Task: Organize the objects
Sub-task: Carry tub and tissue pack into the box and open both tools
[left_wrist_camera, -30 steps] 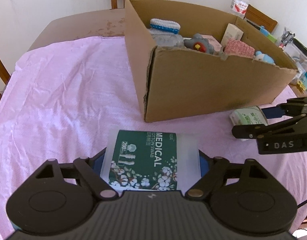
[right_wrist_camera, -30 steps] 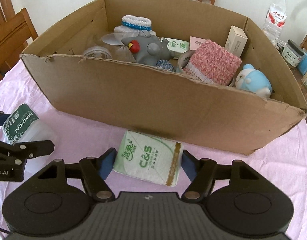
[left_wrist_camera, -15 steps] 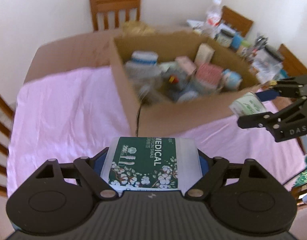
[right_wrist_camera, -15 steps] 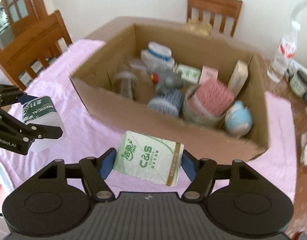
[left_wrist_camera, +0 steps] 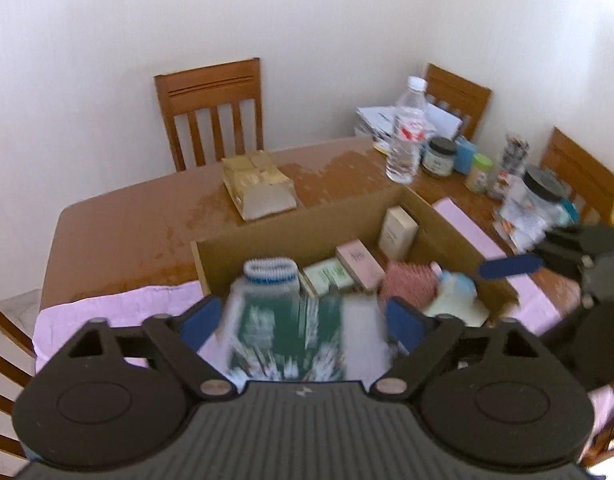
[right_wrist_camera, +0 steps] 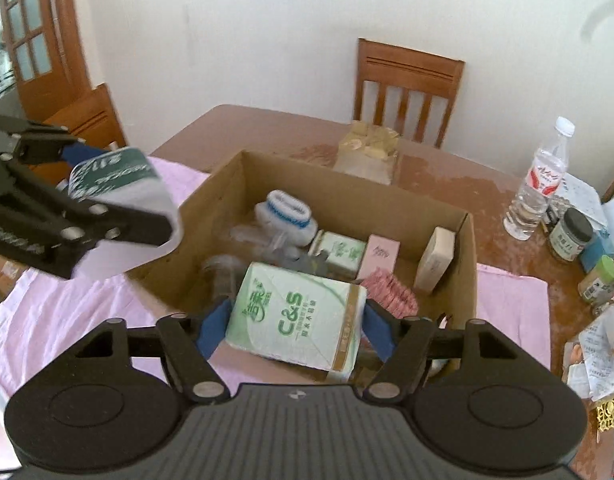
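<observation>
Grippers, left (left_wrist_camera: 299,320) and right (right_wrist_camera: 293,326), are both opening: we are releasing the swab pack (left_wrist_camera: 285,332) and tissue pack (right_wrist_camera: 297,316), lower centre, over the box (right_wrist_camera: 469,280) so they drop inside.

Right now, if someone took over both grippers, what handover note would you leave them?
Left gripper: jaws opening, cotton swab pack between them, blurred, over the cardboard box.
Right gripper: jaws opening, C&S tissue pack between them, tilted, over the box's near edge.
Done: both packs brought above the box, which already holds socks, small cartons and a pink knit piece.
Left: let both packs fall inside, then pull the grippers clear.
</observation>
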`<state>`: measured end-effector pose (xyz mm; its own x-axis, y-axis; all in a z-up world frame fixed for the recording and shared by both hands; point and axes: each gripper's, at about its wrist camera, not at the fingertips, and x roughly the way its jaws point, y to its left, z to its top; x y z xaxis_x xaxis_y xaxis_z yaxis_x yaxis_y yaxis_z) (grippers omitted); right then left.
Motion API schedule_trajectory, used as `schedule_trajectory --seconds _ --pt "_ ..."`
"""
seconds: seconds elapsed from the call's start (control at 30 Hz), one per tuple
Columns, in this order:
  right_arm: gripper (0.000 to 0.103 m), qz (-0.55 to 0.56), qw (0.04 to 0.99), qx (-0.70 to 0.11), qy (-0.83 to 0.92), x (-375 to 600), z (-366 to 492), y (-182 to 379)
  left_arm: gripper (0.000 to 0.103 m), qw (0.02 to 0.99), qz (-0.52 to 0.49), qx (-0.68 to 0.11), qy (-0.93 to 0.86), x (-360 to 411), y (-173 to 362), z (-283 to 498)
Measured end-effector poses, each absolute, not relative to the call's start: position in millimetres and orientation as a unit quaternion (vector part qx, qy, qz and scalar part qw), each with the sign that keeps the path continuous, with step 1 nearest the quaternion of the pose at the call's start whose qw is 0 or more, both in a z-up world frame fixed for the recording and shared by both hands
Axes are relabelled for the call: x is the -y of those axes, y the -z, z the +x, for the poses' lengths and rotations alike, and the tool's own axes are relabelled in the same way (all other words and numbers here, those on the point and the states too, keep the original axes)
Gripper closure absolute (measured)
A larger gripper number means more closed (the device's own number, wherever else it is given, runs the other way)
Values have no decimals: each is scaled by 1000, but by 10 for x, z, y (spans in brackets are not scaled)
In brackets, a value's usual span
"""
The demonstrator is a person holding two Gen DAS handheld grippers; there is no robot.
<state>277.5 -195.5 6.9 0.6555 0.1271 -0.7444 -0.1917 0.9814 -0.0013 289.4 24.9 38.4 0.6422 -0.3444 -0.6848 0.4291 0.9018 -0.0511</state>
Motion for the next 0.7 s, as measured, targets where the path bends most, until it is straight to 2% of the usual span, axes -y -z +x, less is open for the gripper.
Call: schedule_trajectory --seconds 0.13,0.5,0.7 --pt "0 -16 913 -400 -83 2007 2775 -80 2 918 42 -351 179 -271 -366 2923" --pt "0 3 901 -432 -30 2172 2798 -172 1 932 47 -348 95 -291 -291 2692" --pt "0 25 887 -461 9 2215 2743 -68 1 911 -20 -407 62 -329 -90 2481"
